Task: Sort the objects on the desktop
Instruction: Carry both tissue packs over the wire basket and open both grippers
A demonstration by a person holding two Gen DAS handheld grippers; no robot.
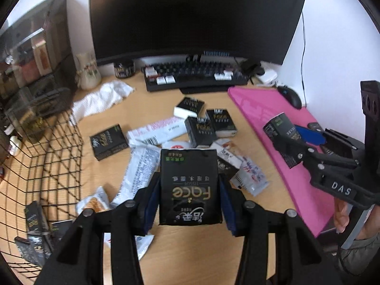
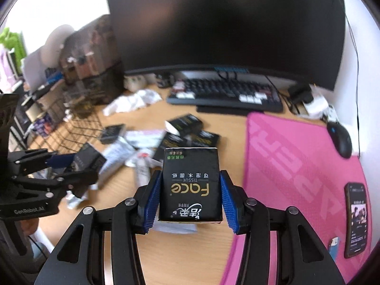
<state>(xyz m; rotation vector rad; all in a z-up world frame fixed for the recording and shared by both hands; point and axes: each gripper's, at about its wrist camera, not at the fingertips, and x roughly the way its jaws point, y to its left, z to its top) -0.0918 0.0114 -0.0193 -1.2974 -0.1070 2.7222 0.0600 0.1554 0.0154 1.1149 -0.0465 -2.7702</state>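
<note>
My curved monitor (image 1: 194, 16) stands dark at the back of the desk. Just below it I see the keyboard (image 1: 190, 76). Right of the monitor lie the pink desk mat (image 2: 296, 166), a black mouse (image 2: 340, 139) and my phone (image 2: 357, 218).

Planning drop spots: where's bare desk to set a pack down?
Bare wood: the strip between the white cloth and the keyboard, and the near edge beside the pink mat. The mat itself is mostly free, phone aside. Crowded: the pile of tissue packs and wrappers mid-desk.
</note>
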